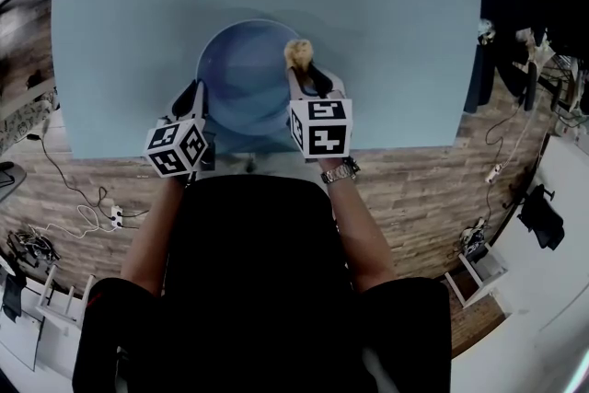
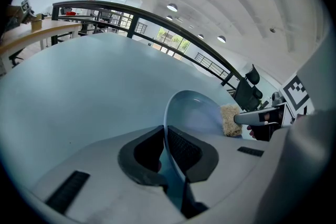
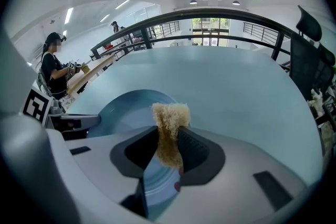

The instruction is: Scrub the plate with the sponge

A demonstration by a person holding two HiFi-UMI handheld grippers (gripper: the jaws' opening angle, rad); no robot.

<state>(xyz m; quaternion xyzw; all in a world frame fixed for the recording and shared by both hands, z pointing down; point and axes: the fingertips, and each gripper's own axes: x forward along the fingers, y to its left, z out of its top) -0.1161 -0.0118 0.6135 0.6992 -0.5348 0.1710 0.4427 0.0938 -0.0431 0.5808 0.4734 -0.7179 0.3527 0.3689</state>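
Note:
A round pale-blue plate (image 1: 247, 78) lies on the light-blue table (image 1: 138, 32) near its front edge. My left gripper (image 1: 195, 97) is shut on the plate's left rim (image 2: 167, 128), which runs edge-on between its jaws. My right gripper (image 1: 306, 76) is shut on a tan fibrous sponge (image 1: 298, 52). The sponge (image 3: 169, 131) sticks out past the jaws over the right part of the plate (image 3: 123, 110). In the left gripper view the sponge (image 2: 229, 119) sits against the plate's far rim.
The table's front edge (image 1: 258, 152) runs just under both marker cubes, with wood floor and cables below it. A black office chair (image 3: 310, 55) stands off the table's right side. People sit at desks (image 3: 84, 73) far behind.

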